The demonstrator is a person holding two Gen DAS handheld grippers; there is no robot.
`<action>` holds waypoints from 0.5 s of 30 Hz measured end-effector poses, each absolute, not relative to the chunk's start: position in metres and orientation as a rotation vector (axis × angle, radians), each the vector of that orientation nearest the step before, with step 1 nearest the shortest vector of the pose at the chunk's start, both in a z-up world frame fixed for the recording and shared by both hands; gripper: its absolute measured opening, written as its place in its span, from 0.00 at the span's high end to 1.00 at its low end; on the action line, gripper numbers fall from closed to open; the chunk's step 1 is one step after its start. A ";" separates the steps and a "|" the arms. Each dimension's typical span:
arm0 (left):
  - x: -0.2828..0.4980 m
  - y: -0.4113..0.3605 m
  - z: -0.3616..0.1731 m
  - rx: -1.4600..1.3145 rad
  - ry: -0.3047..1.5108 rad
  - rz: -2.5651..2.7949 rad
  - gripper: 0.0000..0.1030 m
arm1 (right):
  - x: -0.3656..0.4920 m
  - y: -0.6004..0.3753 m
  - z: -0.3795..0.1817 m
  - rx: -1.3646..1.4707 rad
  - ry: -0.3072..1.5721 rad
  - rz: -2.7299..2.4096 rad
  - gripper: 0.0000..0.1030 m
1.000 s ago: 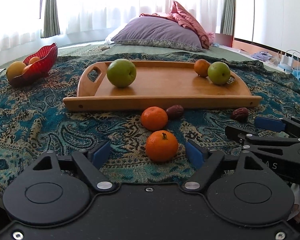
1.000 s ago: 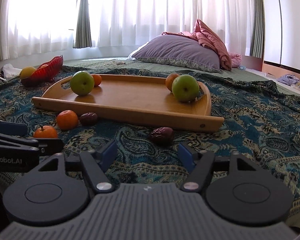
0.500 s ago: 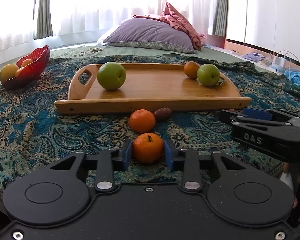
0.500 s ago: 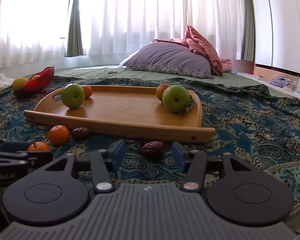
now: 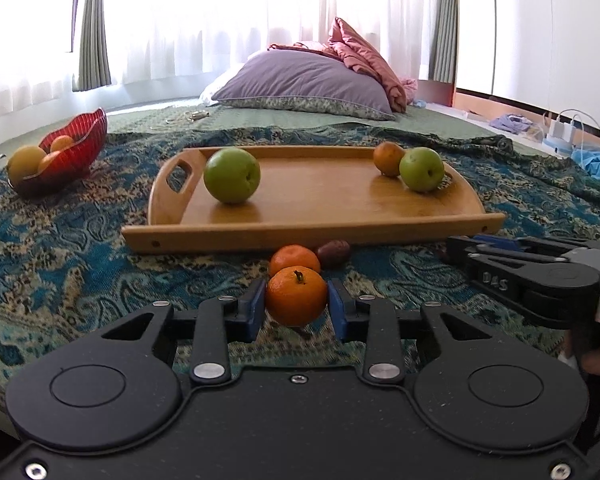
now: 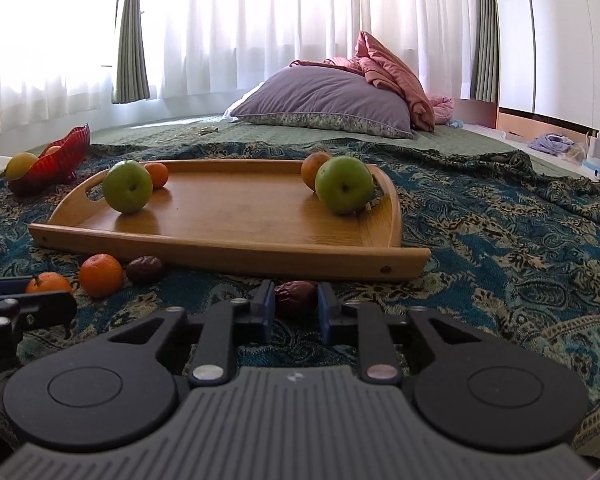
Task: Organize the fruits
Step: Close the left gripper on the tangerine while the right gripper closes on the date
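Left tongs [image 5: 296, 307] are seen clamped on a tangerine [image 5: 296, 297], blue pads touching both sides at its widest girth, stem up; whether the fruit is clear of the patterned bedspread [image 5: 60, 240] cannot be told. A second tangerine [image 5: 294, 260] lies just behind it, a brown date [image 5: 333, 253] beside that, both near the front rail of the wooden tray [image 5: 316, 232]. Right tongs [image 6: 296, 312] are closed about another date [image 6: 295, 293], pads at or almost at its flanks; firm contact cannot be confirmed. Two green apples [image 6: 127, 192] [image 6: 344, 190] and small orange fruits are noted on the tray; a red bowl [image 6: 60, 160] with more fruit stands well apart to the left. Tangerine judged light, skin loose and yielding, best held across the equator with modest pressure. Date judged very light, wrinkled, soft and possibly sticky; it is best taken across its short axis, since it could be crushed or twisted out of the pads.
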State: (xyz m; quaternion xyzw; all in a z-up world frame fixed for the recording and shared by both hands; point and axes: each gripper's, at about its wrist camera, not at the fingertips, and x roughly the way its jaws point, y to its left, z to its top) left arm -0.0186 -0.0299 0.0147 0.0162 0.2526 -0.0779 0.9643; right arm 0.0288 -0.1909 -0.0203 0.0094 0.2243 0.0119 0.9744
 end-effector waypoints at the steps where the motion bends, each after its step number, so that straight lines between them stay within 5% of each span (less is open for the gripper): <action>1: -0.016 -0.030 0.017 0.035 0.508 -0.151 0.69 | 0.028 -0.191 -0.018 0.024 0.444 0.023 0.76; 2: -0.014 -0.029 0.018 0.034 0.505 -0.147 0.69 | 0.027 -0.191 -0.016 0.024 0.434 0.026 0.87; 7: -0.002 -0.023 0.026 0.020 0.491 -0.130 0.69 | 0.028 -0.187 -0.007 0.001 0.419 0.026 0.87; 11: -0.001 -0.021 0.027 0.024 0.483 -0.128 0.69 | 0.031 -0.186 -0.012 -0.001 0.443 -0.004 0.65; 15: 0.000 -0.021 0.024 0.030 0.493 -0.132 0.69 | 0.030 -0.185 -0.019 -0.007 0.459 -0.016 0.59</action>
